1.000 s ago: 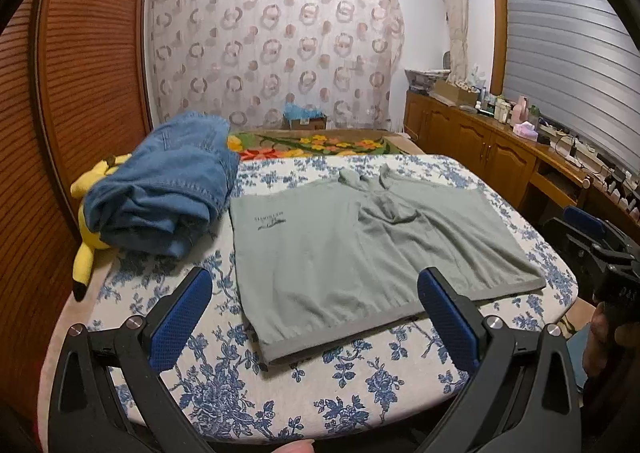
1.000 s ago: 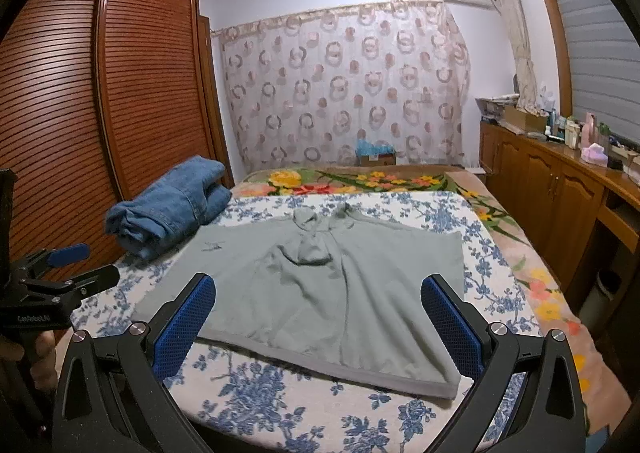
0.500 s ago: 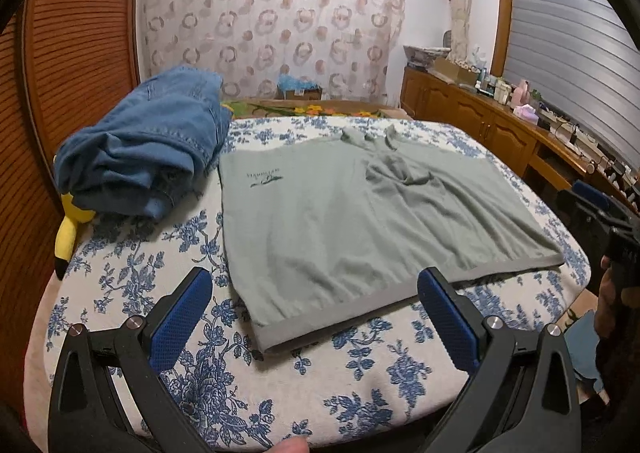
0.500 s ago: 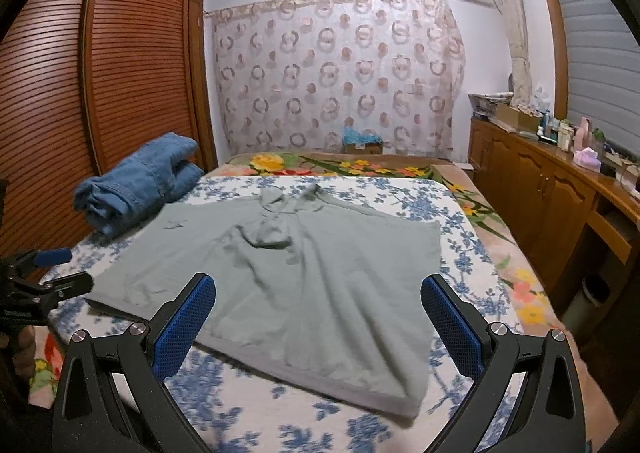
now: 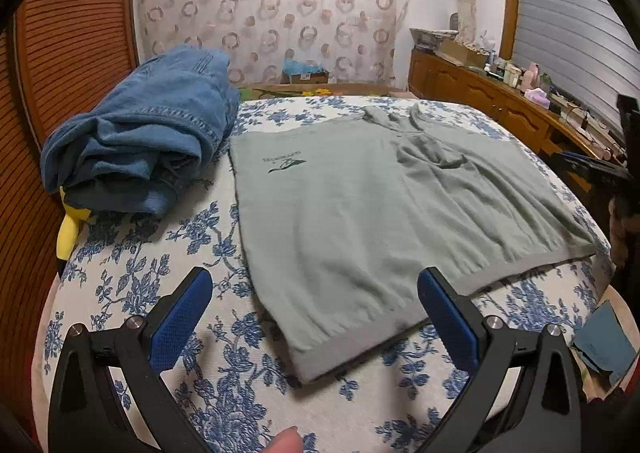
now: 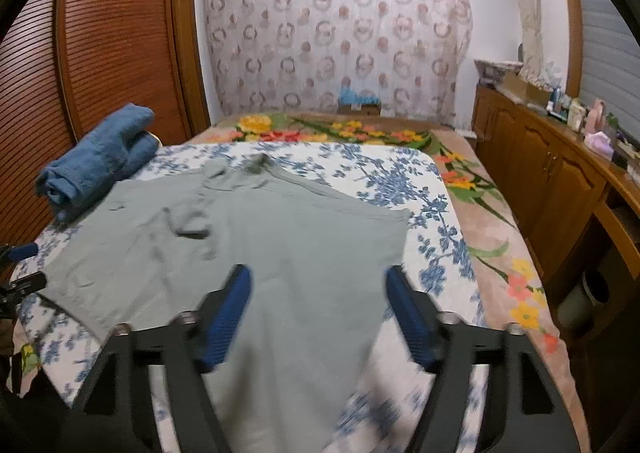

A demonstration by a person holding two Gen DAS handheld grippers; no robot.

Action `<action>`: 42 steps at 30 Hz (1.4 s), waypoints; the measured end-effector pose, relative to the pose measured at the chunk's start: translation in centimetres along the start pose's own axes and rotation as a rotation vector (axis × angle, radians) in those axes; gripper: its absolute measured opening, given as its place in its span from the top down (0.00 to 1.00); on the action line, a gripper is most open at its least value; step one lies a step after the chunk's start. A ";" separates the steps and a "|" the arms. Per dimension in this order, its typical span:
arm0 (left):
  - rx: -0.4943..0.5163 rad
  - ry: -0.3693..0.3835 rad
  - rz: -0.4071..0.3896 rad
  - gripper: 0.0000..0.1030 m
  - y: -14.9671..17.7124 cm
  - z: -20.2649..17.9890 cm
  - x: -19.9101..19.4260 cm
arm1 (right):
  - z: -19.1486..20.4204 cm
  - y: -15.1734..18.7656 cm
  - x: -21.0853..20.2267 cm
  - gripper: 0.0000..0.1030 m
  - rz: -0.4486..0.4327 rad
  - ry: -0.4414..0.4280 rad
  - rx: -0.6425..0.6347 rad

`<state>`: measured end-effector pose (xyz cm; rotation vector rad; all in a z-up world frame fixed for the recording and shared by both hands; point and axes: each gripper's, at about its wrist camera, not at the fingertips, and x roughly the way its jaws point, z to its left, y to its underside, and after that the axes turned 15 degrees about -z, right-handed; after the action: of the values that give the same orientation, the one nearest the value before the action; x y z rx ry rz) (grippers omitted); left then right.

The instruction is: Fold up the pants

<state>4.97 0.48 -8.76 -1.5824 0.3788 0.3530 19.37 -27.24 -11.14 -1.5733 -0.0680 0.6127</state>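
Now closer and lower over the bed (image 5: 132, 285) than a second ago, both cameras. Left gripper (image 5: 308, 317) unchanged in spread, jaws wide apart and empty, poised over the near left corner of the grey-green garment (image 5: 380, 221), whose ribbed hem runs from 6 toward 3 o'clock in the left wrist view. Right gripper (image 6: 318, 313) narrower than half a second earlier, jaws partly drawn in yet gripping nothing, above the garment's near right portion; blurred, so probably caught mid-motion. Likely meaning: approach finished, first pinches on the hem corners about to come, no fold begun.

Spread flat mid-bed, the garment, hood-like bunch at its 12 o'clock end; looks more a sweatshirt than pants. Folded blue jeans (image 5: 140, 137) at 10 o'clock, just beside the grey cloth's far left corner, over a yellow plush toy (image 5: 70, 231). Curtain (image 6: 336, 37) with ring pattern at 12 o'clock, wooden cabinets (image 6: 548, 177) at 3.

Small dark logo with a line of text on the garment's far left, too small to read. No other legible writing.
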 end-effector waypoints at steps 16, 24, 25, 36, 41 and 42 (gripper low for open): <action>-0.016 0.007 0.080 0.00 1.7 0.5 1.3 | -1.7 -3.4 5.0 0.78 0.177 0.039 0.087; -0.024 0.013 0.082 0.00 2.1 0.6 1.4 | -3.2 -4.5 1.6 1.00 0.099 0.220 0.076; -0.023 0.011 0.082 0.00 2.1 0.6 1.4 | -3.5 -4.5 1.3 1.00 0.109 0.204 0.091; -0.026 -0.001 0.075 0.00 2.1 0.9 1.1 | -1.6 -4.3 -1.3 0.64 0.096 0.103 0.077; -0.018 0.002 0.073 0.00 2.1 0.8 1.1 | -2.7 -4.3 0.8 0.61 0.171 0.083 0.093; -0.018 0.002 0.073 0.00 2.1 0.8 1.1 | -2.9 -4.7 0.7 0.61 0.168 0.084 0.083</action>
<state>5.02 1.19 -11.14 -1.5893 0.4367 0.4118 22.66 -29.03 -7.05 -1.5322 0.1522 0.6713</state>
